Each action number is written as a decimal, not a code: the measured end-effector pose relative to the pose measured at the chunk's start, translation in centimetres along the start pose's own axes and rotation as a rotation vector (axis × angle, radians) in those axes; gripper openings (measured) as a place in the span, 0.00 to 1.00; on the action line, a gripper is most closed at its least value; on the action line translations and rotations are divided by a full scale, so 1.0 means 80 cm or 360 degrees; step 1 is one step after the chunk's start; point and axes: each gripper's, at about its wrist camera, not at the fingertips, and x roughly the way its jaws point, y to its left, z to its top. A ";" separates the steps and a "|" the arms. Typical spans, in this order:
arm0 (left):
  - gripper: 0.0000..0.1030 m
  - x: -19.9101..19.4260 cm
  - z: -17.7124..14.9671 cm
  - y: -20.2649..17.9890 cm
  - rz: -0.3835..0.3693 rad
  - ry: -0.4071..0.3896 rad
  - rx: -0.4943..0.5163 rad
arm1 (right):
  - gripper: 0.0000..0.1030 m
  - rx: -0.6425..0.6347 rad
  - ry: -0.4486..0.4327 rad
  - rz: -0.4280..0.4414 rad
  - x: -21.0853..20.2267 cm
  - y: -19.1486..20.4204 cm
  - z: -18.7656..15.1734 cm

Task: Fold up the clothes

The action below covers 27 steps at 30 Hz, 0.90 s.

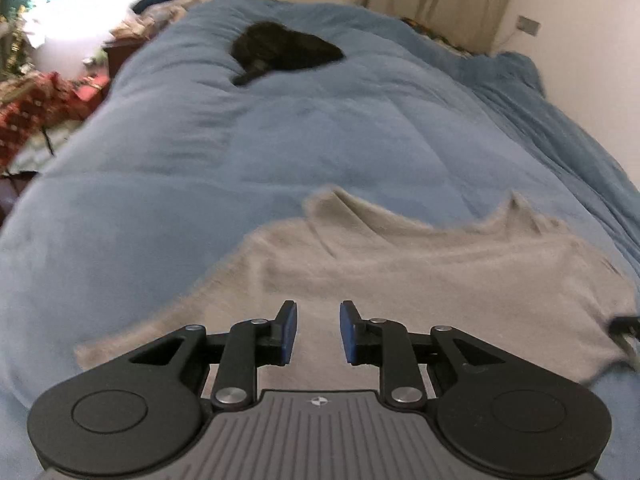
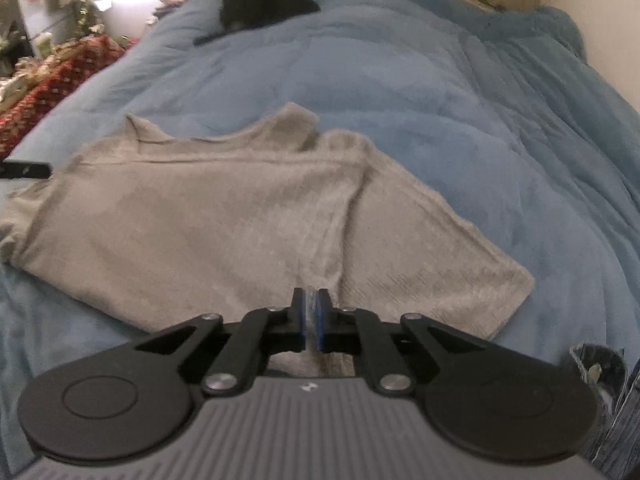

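— What do we have on the blue quilt [image 1: 320, 140]?

— Our grey fleecy top [image 2: 208, 216], spread flat at the near end; a black heap [image 1: 284, 50] lies far up it.

— And our grippers?

— The left gripper [image 1: 318, 330] stands narrowly parted above the top, holding nothing. The right gripper [image 2: 311, 314] is pinched together at a fold; whether it grips cloth we cannot tell.

Just ahead of the tool, the grey shirt [image 2: 224, 216] is soft, matt, fuzzy cloth; the blue duvet [image 2: 440, 100] beyond it is plush, matt fabric.
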 end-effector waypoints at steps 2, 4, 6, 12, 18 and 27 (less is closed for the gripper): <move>0.21 0.011 -0.015 -0.014 -0.0016 0.0074 0.0039 | 0.05 0.0020 0.0004 -0.0069 0.003 -0.010 -0.001; 0.19 0.015 -0.027 -0.025 -0.0038 0.0112 0.0055 | 0.05 0.0056 0.0016 -0.0102 0.000 -0.023 -0.002; 0.19 0.012 -0.033 -0.036 -0.0054 0.0107 0.0086 | 0.05 0.0053 -0.0012 -0.0117 -0.009 -0.027 -0.001; 0.19 0.009 -0.040 -0.092 -0.0138 0.0061 0.0304 | 0.07 -0.0014 -0.0064 0.0060 0.002 0.003 0.016; 0.19 0.018 -0.055 -0.146 -0.0257 0.0089 0.0459 | 0.03 0.0139 0.0016 0.0010 0.026 -0.022 -0.008; 0.19 0.015 -0.057 -0.190 -0.0411 0.0037 0.0415 | 0.09 0.0013 -0.0139 0.0076 0.015 0.001 0.031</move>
